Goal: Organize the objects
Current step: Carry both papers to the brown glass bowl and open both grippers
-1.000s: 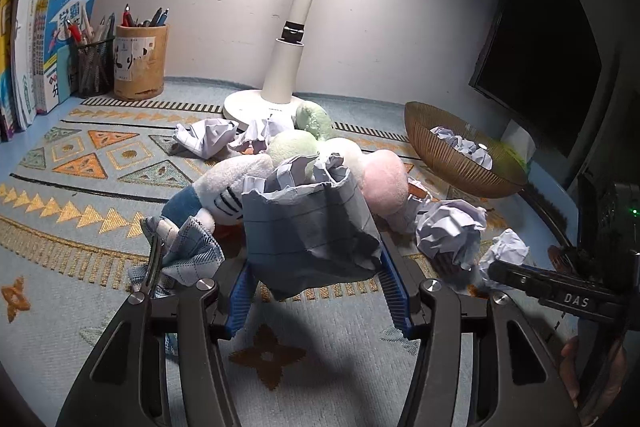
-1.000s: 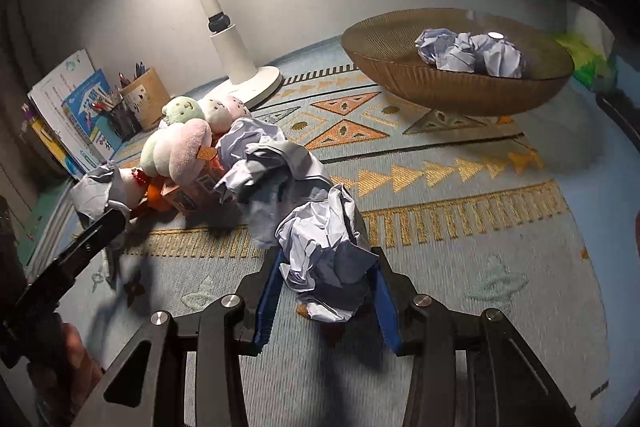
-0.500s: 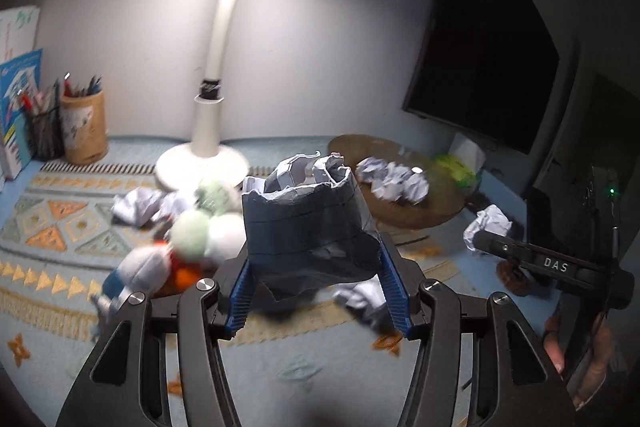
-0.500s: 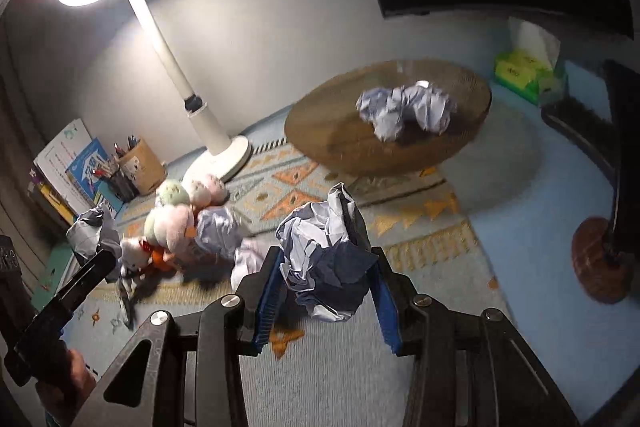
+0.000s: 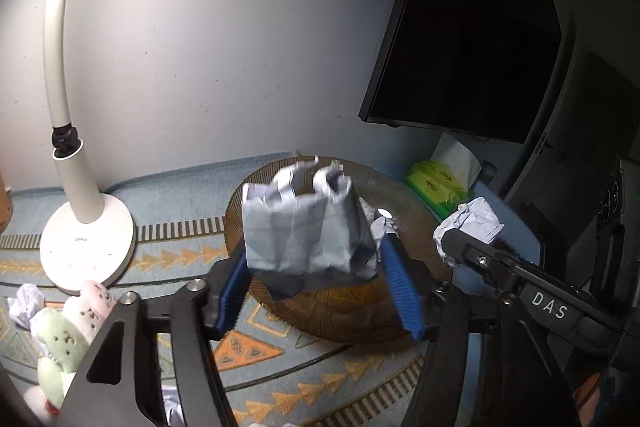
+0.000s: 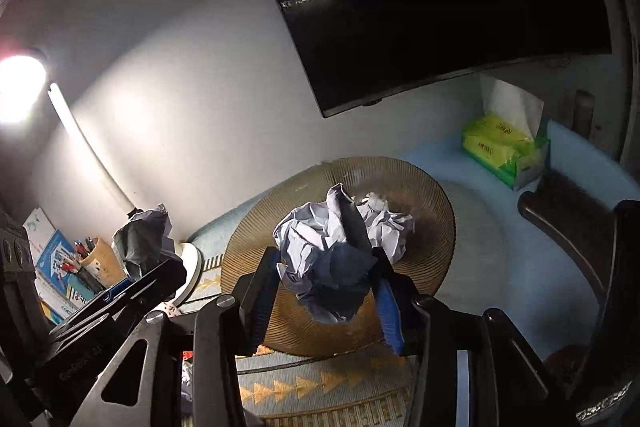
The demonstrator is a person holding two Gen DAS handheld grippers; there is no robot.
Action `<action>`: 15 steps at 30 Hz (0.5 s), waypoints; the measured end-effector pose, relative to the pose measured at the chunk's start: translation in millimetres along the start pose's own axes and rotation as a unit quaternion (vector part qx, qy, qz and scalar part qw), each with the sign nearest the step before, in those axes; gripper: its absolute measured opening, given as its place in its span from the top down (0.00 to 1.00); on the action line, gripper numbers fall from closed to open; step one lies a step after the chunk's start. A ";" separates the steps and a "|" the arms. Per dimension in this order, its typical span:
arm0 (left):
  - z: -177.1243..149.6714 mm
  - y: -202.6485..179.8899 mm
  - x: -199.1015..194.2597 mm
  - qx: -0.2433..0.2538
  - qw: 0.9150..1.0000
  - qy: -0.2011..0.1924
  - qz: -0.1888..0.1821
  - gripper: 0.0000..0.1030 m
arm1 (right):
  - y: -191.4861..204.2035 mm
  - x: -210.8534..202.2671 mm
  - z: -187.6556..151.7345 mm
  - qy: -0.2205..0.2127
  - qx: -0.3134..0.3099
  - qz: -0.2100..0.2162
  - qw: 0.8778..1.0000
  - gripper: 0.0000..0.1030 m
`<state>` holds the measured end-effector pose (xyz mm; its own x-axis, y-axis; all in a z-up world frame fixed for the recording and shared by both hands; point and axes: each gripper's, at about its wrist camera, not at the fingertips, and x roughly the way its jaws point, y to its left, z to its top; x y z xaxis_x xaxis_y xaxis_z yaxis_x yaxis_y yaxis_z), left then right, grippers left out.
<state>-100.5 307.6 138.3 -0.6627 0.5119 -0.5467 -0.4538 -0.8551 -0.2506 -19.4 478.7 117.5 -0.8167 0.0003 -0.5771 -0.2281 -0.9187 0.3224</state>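
The patterned mat covers the desk, and toward its far right corner, below the dark monitor, sits the woven basket, where crumpled paper is evidently being collected: a few wads already lie in it. Both grippers hang over the basket's near rim, presumably because it serves as the bin for scrap.

The left gripper has its jaws opening. The large crumpled sheet sits between the blue pads, and a gap shows on the right side, so the sheet looks released above the basket, not gripped. The right gripper carries a smaller paper ball; its jaws are starting to open, though both pads appear to press on the wad still.

The left wrist view alone shows the lamp base at the mat's back left, the plush toys at the near left edge with a stray wad beside them, and the right gripper's ball from the side. The right wrist view alone shows the lit lamp head, the pen cup and books at the far left, the loose wads inside the basket, and the tissue pack in the back right corner more clearly.
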 end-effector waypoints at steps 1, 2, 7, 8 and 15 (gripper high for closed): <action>-0.9 -1.1 2.6 -0.002 1.000 0.001 -0.004 0.12 | -2.1 8.6 2.6 0.003 -0.003 -0.005 1.000 0.49; -1.2 0.4 6.5 -0.008 1.000 0.004 -0.010 0.07 | -4.1 15.7 4.1 0.009 -0.003 -0.016 1.000 0.36; -7.7 13.0 -18.4 -0.013 1.000 -0.011 -0.005 0.07 | -18.7 10.0 -2.6 0.012 0.016 -0.008 1.000 0.33; -9.8 15.3 -30.9 -0.010 1.000 -0.020 -0.003 0.07 | -17.4 3.1 -5.4 0.008 0.011 -0.010 1.000 0.33; -28.8 52.6 -149.8 0.016 0.995 -0.089 0.049 0.07 | 16.5 -48.0 -30.9 0.002 -0.023 0.044 0.999 0.33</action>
<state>-7.9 183.6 184.0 -0.7991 0.4343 -0.4158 -0.3978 -0.9004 -0.1761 32.4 451.3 127.3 -0.8309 -0.0825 -0.5503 -0.1310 -0.9322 0.3375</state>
